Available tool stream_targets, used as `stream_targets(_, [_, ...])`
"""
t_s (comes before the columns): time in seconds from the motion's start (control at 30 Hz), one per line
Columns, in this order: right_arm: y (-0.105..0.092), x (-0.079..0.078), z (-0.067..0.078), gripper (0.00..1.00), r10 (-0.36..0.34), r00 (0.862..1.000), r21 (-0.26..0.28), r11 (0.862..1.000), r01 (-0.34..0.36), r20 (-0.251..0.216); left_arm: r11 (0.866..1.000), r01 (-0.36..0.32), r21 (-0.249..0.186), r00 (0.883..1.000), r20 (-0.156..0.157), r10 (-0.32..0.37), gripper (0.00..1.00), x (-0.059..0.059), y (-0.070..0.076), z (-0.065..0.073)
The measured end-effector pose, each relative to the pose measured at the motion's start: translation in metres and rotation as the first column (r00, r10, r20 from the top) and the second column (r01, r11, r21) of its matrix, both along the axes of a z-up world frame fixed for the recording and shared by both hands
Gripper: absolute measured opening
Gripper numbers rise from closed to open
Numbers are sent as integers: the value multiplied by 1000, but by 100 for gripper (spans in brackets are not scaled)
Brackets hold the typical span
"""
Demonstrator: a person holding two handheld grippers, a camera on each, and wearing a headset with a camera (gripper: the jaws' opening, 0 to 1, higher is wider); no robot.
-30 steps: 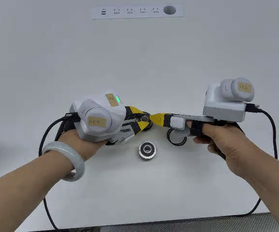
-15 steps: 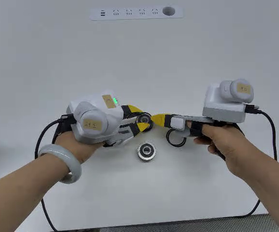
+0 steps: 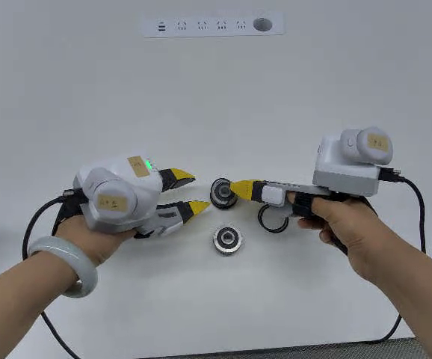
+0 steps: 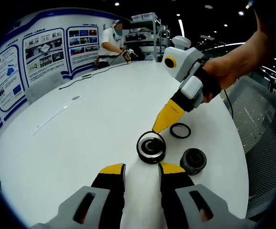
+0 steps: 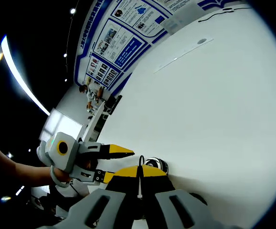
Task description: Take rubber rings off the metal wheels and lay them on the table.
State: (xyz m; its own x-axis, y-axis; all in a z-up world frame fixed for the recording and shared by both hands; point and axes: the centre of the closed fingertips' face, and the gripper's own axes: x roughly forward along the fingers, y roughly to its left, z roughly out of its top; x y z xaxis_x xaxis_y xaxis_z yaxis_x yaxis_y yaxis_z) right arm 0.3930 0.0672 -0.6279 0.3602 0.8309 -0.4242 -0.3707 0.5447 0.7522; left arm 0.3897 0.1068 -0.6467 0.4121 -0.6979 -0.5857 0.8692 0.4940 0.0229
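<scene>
One rubber ring [image 3: 274, 219] is laid on the table [image 3: 313, 90]. The left gripper [image 3: 188, 191] has its fingers held apart and empty. The right gripper [image 3: 242, 188] has its fingers closed against the wheel [image 3: 222, 193], whose ring is to be peeled off next.

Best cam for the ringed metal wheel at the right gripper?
Left gripper view: the round metal wheel with its black rubber ring lies unobstructed. Head view shows it small; right gripper view, partly behind the jaws.

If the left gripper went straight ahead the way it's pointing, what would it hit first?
Most likely the metal wheel centred just beyond the open left gripper; the other wheel lies off to one side.
</scene>
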Motion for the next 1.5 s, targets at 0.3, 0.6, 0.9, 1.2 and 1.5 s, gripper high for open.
stream_targets(0.3, [-3, -3, 14, 2, -16, 1000, 34, 999, 16, 6, 1000, -5, -2, 1000, -9, 5, 36, -5, 7, -3])
stream_targets(0.6, [-20, -14, 19, 2, -53, 999, 42, 998, 52, 5, 1000, -14, -17, 1000, -16, 14, 41, -9, 11, -1])
stream_targets(0.9, [-50, -21, 13, 2, -114, 993, 22, 993, 114, -9, 1000, -22, -16, 1000, -22, 22, 42, -11, 13, -1])
stream_targets(1.2, [-72, -31, -6, 2, -152, 987, -29, 988, 150, -58, 1000, -27, -12, 999, -27, 26, 41, -12, 13, -1])
stream_targets(1.5, [-79, -37, -23, 5, -149, 986, -102, 985, 141, -74, 1000, -26, -13, 999, -30, 25, 41, -13, 12, 0])
